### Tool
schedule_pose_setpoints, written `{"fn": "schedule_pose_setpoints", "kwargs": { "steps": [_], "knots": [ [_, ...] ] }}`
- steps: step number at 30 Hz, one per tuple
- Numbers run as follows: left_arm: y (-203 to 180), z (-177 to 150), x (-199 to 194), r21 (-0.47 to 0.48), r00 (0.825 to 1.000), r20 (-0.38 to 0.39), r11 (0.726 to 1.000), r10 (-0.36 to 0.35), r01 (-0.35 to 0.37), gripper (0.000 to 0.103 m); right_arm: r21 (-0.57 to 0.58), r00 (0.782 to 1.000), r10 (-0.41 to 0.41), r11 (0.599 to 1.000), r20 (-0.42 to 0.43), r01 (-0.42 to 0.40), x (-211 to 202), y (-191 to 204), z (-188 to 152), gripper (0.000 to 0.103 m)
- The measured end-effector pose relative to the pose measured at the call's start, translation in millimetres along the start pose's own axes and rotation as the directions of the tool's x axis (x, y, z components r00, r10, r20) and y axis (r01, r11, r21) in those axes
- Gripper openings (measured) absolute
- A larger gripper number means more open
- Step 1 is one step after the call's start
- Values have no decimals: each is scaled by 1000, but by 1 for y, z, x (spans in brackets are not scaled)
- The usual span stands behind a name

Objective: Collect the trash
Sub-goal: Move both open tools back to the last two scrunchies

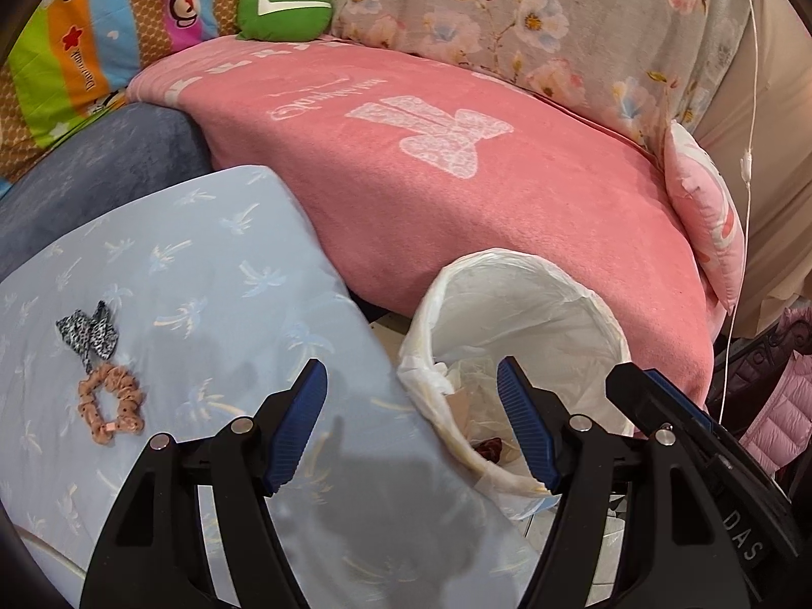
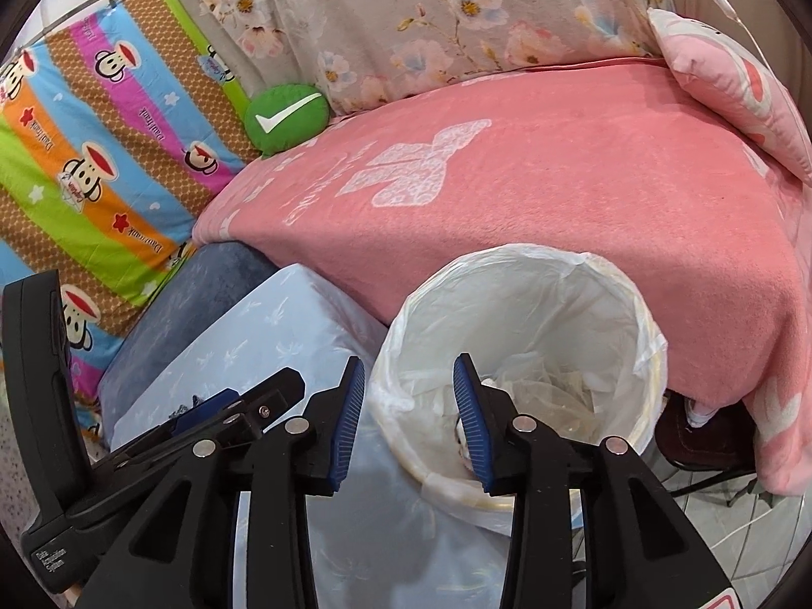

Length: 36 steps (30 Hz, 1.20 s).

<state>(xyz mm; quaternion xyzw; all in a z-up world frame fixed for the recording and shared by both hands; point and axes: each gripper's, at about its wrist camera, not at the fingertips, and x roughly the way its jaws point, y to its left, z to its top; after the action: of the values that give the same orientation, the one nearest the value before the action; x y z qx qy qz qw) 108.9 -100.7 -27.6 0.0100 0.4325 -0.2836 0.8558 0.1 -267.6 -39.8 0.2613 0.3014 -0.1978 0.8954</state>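
A round trash bin point(image 1: 573, 304) lined with a white bag stands between a light blue cushion point(image 1: 203, 264) and a pink blanket. Crumpled plastic and a dark red scrap point(image 1: 488, 445) lie inside it. My left gripper point(image 1: 412, 375) is open over the bin's left rim and the cushion edge, with nothing between its pads. My right gripper point(image 2: 410, 370) is open above the bin's point(image 2: 599, 279) near left rim, also empty. A peach dotted scrunchie point(image 1: 109, 406) and a black-and-white bow point(image 1: 94, 335) rest on the cushion to the left.
The pink blanket point(image 1: 457, 193) covers a seat behind the bin. A green check-mark cushion point(image 1: 284, 10), a striped cartoon cloth point(image 2: 91, 162) and a floral cover point(image 1: 533, 15) lie beyond. A pink pillow point(image 1: 710, 233) and a pink jacket point(image 1: 781, 416) sit at the right. Tiled floor point(image 2: 720, 517) shows lower right.
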Motion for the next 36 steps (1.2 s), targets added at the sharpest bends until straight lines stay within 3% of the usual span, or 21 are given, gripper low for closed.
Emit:
{"fn": "schedule_pose_setpoints", "kwargs": {
  "steps": [20,36],
  "knots": [
    [98,-21,-14,-154,995,-20,983,101,-103,67,-156,991,51,985,-123,-70,43,91,-40,37],
    [209,-39,-29,-280,975,-46,934,218,-222,69,-280,959,81,947,-270,-159,108,183,-86,41]
  ]
}}
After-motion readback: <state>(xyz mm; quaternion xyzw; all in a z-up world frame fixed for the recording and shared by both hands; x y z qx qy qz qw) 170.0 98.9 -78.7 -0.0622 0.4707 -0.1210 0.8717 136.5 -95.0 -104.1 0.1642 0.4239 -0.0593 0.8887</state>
